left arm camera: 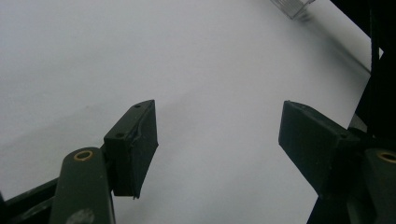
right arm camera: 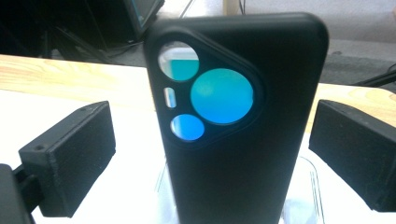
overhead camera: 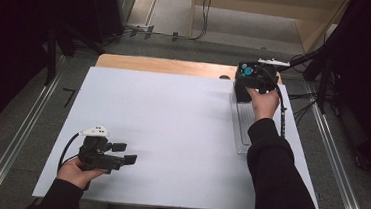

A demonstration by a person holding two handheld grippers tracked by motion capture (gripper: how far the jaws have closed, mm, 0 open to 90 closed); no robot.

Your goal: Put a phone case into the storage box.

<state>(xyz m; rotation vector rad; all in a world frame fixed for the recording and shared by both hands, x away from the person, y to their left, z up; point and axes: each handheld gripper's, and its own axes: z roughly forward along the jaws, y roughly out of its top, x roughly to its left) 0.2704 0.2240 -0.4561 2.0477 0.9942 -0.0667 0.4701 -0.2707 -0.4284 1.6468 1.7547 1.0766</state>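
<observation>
Right hand-held gripper (right arm camera: 212, 158) spread wide; black phone case (right arm camera: 243, 121) upright between, untouched.

The high view looks forward and down from above the near edge, taking in the whole white table (overhead camera: 171, 133). The left gripper view sits low at the near left, facing across the bare tabletop towards the clear tray (left arm camera: 292, 7) at the far right. The right gripper view is close on the phone case (right arm camera: 238, 121), facing the far edge. All views share the table.
</observation>
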